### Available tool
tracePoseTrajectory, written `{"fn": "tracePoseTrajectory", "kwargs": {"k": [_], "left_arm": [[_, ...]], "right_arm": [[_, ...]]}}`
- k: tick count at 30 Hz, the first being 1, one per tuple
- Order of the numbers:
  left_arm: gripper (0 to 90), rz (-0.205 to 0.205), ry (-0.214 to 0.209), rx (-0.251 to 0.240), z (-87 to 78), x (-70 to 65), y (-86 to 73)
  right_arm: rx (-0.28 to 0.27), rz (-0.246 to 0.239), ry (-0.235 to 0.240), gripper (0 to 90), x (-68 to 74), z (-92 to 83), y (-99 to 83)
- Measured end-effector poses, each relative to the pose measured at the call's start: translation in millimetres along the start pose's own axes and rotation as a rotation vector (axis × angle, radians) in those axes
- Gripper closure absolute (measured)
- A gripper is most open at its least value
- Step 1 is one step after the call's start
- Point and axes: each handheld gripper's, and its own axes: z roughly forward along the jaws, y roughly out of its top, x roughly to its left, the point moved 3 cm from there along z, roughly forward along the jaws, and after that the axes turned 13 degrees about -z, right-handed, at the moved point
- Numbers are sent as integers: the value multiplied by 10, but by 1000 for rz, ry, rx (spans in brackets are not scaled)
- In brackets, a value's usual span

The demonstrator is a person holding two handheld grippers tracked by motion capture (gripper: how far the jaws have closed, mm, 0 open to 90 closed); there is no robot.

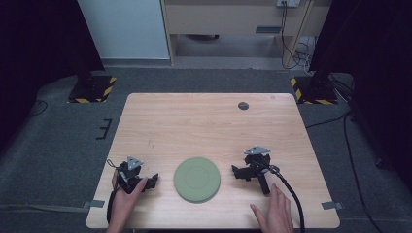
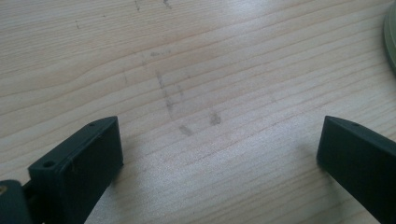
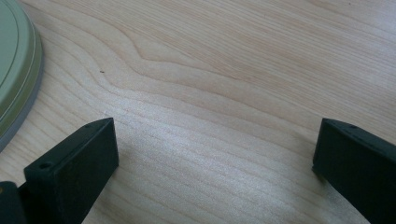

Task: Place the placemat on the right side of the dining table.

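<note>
A round pale-green plate (image 1: 197,178) lies upside down near the front middle of the wooden table (image 1: 194,126). My left gripper (image 1: 151,180) rests on the table just left of the plate, held by a hand, its jaws wide apart over bare wood (image 2: 219,140). The plate's rim (image 2: 391,42) shows at that view's right edge. My right gripper (image 1: 239,173) lies on the table just right of the plate, jaws wide open with nothing between them (image 3: 215,144). The hand (image 1: 276,213) behind it rests flat on the table, off the gripper. The plate's edge (image 3: 18,79) sits at the upper left of the right gripper view.
A small dark round grommet (image 1: 243,106) sits near the table's far edge. The right gripper's black cable (image 1: 291,199) trails toward the front edge. Grey carpet surrounds the table, with stand bases (image 1: 92,87) marked in yellow and black at the far corners.
</note>
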Motion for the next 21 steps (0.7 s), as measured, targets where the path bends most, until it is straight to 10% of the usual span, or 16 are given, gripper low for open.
{"fn": "tracePoseTrajectory", "kwargs": {"k": [21], "left_arm": [[20, 42, -38, 1, 7, -71, 0]], "right_arm": [[8, 42, -45, 4, 50, 57, 68]]}}
